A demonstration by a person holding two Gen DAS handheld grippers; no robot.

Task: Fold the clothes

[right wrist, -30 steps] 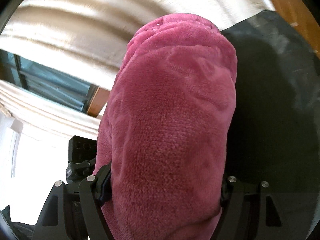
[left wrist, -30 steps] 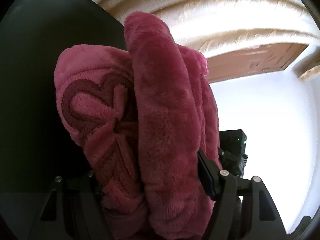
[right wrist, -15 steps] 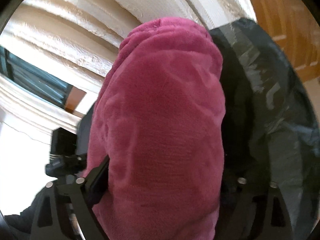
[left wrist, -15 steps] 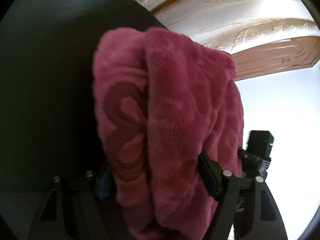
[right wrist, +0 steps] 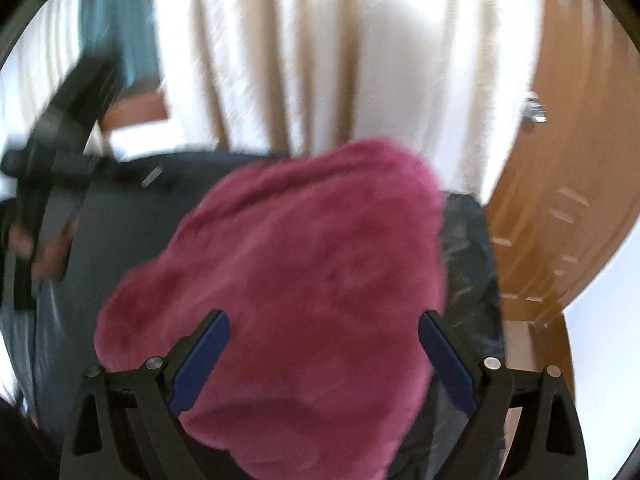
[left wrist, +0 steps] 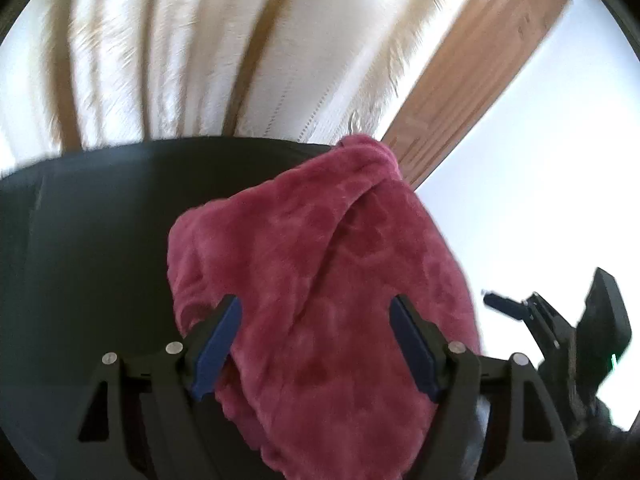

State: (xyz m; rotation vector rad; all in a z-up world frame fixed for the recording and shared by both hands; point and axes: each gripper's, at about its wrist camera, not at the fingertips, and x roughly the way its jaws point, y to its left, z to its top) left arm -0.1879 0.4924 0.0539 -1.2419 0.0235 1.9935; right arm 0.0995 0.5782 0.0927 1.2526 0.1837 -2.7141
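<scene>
Pink fleece garment [left wrist: 320,280] lies bunched on our dark surface [left wrist: 88,220] at twelve o'clock, between both wide-open grippers, left gripper [left wrist: 316,344] and right gripper [right wrist: 324,360]; we judge it mid-fold, needing flattening.

On both wrist feeds I see strong daylight coming through the pale curtains [left wrist: 224,52], which blow out to near white, as does the wall [left wrist: 540,184] on the right of my left view. The dark desk [left wrist: 80,248] reads almost black, with little detail. The red fleece garment [right wrist: 304,280] is smeared by motion blur in my right view, and the curtains [right wrist: 320,48] streak there too. Fisheye bending curves the wooden door [right wrist: 568,184], and black vignette rings every corner.
</scene>
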